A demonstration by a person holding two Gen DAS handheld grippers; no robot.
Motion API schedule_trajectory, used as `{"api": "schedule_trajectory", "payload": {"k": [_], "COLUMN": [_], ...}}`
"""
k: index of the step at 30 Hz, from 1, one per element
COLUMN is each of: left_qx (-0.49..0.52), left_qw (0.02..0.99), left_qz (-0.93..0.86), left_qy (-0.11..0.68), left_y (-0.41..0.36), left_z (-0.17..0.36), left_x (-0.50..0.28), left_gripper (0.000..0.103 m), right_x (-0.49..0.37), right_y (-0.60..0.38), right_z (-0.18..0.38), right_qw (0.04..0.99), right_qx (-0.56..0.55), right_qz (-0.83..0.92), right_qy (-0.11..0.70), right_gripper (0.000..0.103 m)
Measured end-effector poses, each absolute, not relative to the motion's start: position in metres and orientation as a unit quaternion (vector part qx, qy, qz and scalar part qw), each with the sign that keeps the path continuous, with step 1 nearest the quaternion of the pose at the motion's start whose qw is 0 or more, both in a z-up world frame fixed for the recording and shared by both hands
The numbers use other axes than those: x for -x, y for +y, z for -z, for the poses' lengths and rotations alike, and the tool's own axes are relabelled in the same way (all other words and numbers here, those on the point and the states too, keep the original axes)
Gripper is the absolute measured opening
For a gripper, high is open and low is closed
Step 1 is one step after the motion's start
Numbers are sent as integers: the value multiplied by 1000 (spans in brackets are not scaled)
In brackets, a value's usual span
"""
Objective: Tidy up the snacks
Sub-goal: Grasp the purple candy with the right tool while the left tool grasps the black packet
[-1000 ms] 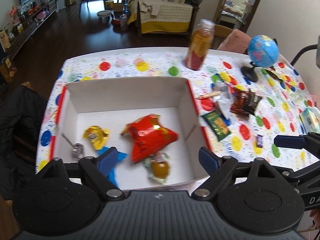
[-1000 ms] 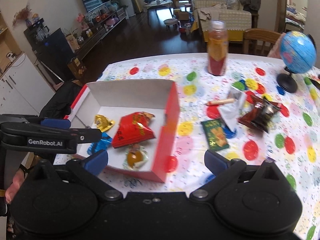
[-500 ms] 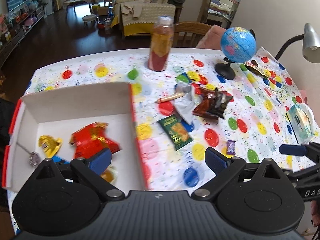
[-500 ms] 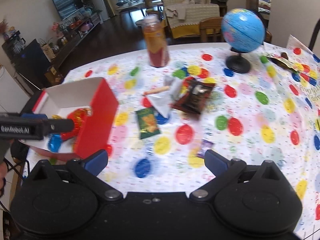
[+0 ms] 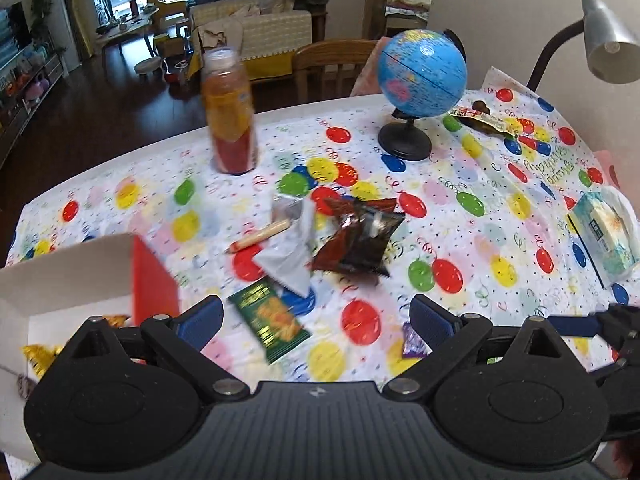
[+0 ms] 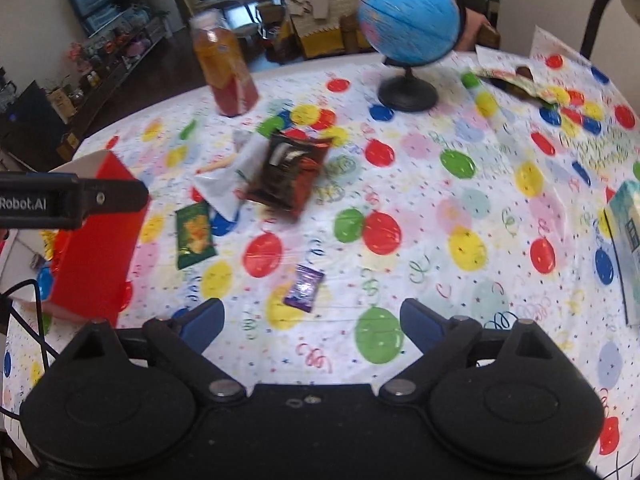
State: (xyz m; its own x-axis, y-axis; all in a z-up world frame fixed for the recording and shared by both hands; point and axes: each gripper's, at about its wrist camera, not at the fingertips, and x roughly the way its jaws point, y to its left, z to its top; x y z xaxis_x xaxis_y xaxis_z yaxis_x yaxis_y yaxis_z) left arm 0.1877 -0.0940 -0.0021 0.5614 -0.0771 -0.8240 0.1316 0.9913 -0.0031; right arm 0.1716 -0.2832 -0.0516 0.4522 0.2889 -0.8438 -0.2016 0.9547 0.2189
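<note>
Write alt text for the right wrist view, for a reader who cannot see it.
The open right gripper hovers empty over a balloon-print tablecloth, with a small purple candy wrapper lying just ahead of its fingers. Farther off lie a green snack packet and a dark red-and-black snack bag, with a red-sided cardboard box at left and a blue globe behind.

White lettering reading "Robot.AI", its beginning cut off by the frame edge, runs along the black left gripper (image 6: 72, 200), seen in the right wrist view far to the left of the blue fingers (image 6: 202, 322). Cursive script printed on the tabletop (image 5: 472, 240) cloth, well ahead and right of the fingers, appears upside down and resembles "Happy Birthday".
</note>
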Motion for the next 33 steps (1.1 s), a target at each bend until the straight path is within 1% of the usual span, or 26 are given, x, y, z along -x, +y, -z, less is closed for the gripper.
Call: {"api": "schedule_trajectory", "payload": {"k": [2, 6, 12, 14, 19, 21, 22, 27, 28, 29, 30, 32, 33], "left_qx": [-36, -54, -84, -83, -86, -91, -93, -96, -95, -92, -89, -82, -80], "left_qw": [881, 876, 868, 868, 866, 864, 863, 857, 856, 855, 854, 852, 851], "left_qz": [61, 62, 48, 39, 37, 39, 42, 51, 55, 60, 63, 64, 64], "left_qy": [467, 475, 487, 489, 491, 494, 496, 505, 506, 507, 509, 514, 515], "left_y": [-105, -121, -135, -137, -143, -149, -151, -159, -159, -159, -159, -157, -156], "left_z": [8, 24, 53, 60, 75, 81, 84, 95, 97, 98, 100, 102, 104], "left_x": [-197, -214, -237, -246, -266, -273, -275, -283, -284, -285, -286, -290, -291], "left_gripper": [100, 100, 100, 99, 99, 99, 99, 89, 85, 80, 77, 60, 58], "right_x": [-177, -187, -208, -217, -234, -238, -240, -241, -241, -240, -240, -238, -237], "right_y": [-284, -277, -262, -258, -252, -248, -246, -235, -234, -233, -232, -230, -230], "right_z": [60, 76, 97, 103, 119, 125, 128, 135, 136, 137, 138, 140, 139], "right_qw": [848, 842, 832, 830, 821, 817, 816, 810, 808, 807, 808, 808, 809], "right_qx": [-42, -31, -31, -29, -34, -29, -26, -6, -3, 0, 5, 12, 15], "right_qz": [-146, -150, -164, -163, -165, -163, -164, -167, -166, -168, -168, -166, -165], "right_qy": [508, 518, 530, 533, 546, 552, 554, 563, 565, 566, 565, 565, 563], "right_gripper": [91, 82, 77, 72, 62, 54, 52, 38, 38, 35, 29, 23, 21]}}
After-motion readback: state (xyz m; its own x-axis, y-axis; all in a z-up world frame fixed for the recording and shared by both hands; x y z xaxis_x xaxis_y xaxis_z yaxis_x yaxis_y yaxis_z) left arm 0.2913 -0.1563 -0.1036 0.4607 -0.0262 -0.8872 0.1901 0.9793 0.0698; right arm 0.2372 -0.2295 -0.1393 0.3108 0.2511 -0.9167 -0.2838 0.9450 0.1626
